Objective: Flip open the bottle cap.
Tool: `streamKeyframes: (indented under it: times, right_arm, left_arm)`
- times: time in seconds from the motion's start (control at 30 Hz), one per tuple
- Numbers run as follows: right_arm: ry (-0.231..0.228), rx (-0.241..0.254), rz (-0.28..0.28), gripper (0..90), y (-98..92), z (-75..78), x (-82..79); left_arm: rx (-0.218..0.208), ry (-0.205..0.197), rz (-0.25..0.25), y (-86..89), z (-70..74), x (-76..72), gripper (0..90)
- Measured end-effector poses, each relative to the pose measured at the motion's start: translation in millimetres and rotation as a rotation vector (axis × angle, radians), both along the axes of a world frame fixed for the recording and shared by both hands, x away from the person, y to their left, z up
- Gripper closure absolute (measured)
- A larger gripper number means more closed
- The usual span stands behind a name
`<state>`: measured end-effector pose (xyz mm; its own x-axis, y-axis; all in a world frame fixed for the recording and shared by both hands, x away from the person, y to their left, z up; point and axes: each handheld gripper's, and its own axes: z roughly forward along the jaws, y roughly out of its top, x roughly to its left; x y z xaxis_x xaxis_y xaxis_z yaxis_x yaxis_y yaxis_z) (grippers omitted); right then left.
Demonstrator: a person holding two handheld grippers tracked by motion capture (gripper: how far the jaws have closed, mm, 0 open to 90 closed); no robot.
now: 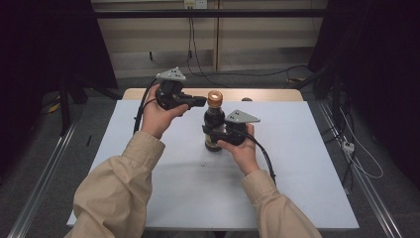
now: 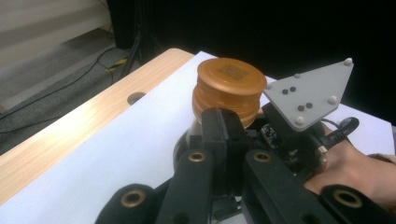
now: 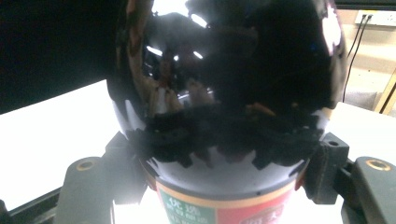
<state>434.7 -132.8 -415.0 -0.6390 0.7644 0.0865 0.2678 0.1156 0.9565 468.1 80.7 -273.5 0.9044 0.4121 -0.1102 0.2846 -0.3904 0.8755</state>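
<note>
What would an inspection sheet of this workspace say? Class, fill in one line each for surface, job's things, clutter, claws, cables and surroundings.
Surface: white table top, with a wooden strip along the far edge.
Job's things: dark bottle with orange cap, upright.
Clutter: nothing seen.
Claws: right claw shut on the bottle's body; left claw shut, empty, beside the cap.
Cables: one trails from each claw; more on the floor.
Surroundings: dark curtains, metal rails, wall sockets.

Table: white sheet (image 1: 307, 163) over a wooden top (image 1: 267, 94)
Floor: grey, with loose cables (image 1: 361, 163)
Back wall: pale panels (image 1: 158, 34) (possibly cupboards)
Sides: dark
</note>
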Motion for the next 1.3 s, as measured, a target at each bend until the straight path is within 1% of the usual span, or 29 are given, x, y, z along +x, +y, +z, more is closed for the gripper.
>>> streamKeyframes:
  times: [0.07, 0.1, 0.13, 0.4, 0.47, 0.6, 0.67, 0.7, 0.77, 0.8, 0.87, 0.97, 1.1, 1.13, 1.17, 1.2, 1.3]
  right_arm:
    - [-0.001, 0.001, -0.001, 29.8, -0.1, -0.2, 0.0]
    - [0.001, 0.001, -0.002, 29.8, 0.1, -0.1, -0.2]
    - [-0.001, 0.0, -0.002, 29.8, 0.1, -0.2, -0.1]
    - [-0.001, 0.003, -0.006, 29.8, -0.4, -0.6, -0.7]
    - [0.001, 0.003, -0.006, 29.8, -0.5, -0.4, -0.5]
    - [-0.003, 0.014, -0.013, 29.8, -0.6, -1.5, -0.7]
    - [-0.003, 0.014, -0.013, 29.8, -0.6, -1.6, -0.8]
    - [-0.003, 0.013, -0.013, 29.8, -0.6, -1.5, -0.8]
    - [-0.001, 0.014, -0.015, 29.8, -0.7, -1.3, -0.8]
    - [-0.001, 0.012, -0.013, 29.8, -1.0, -1.3, -0.7]
    - [0.001, 0.015, -0.013, 29.8, -0.9, -1.4, -0.3]
    - [0.001, 0.016, -0.011, 29.7, -1.2, -1.6, 0.0]
    - [0.001, 0.015, -0.011, 29.8, -1.3, -1.5, 0.2]
    - [0.002, 0.016, -0.011, 29.8, -1.3, -1.5, 0.0]
    - [0.001, 0.018, -0.009, 29.8, -1.5, -1.7, 0.1]
    - [0.0, 0.019, -0.009, 29.8, -1.4, -1.7, 0.3]
    - [0.002, 0.017, -0.011, 29.7, -1.2, -1.6, 0.1]
  left_arm:
    - [0.006, 0.002, -0.002, -0.7, -0.3, 0.1, 90.0]
    - [0.002, 0.001, -0.001, -1.1, -0.5, 0.1, 90.0]
    - [0.009, 0.0, 0.0, -1.1, -0.2, 0.2, 90.0]
    - [-0.006, -0.006, 0.0, -3.1, 0.2, 0.1, 90.0]
    - [0.005, -0.004, -0.003, -3.4, 1.1, 0.0, 90.0]
    - [0.001, -0.006, -0.001, -4.6, 1.4, 0.3, 90.0]
    - [0.007, -0.011, 0.002, -5.1, 2.3, 0.2, 90.0]
    - [0.006, -0.01, -0.002, -5.2, 2.6, 0.3, 90.0]
    - [-0.012, 0.003, -0.007, -5.2, 3.1, 0.8, 90.0]
    - [-0.014, -0.003, -0.006, -5.6, 3.1, 1.2, 90.0]
    - [0.002, -0.005, -0.004, -6.0, 4.4, 1.3, 90.0]
    - [-0.005, -0.007, -0.002, -6.7, 4.6, 1.7, 90.0]
    - [-0.002, -0.009, 0.001, -7.7, 6.2, 1.7, 90.0]
    - [0.007, -0.01, 0.003, -8.2, 6.9, 1.7, 90.0]
    - [0.002, -0.01, 0.0, -8.5, 7.2, 2.0, 90.0]
    - [0.007, -0.012, 0.001, -8.5, 7.9, 2.1, 90.0]
    - [0.004, -0.014, 0.002, -9.6, 8.8, 1.7, 90.0]
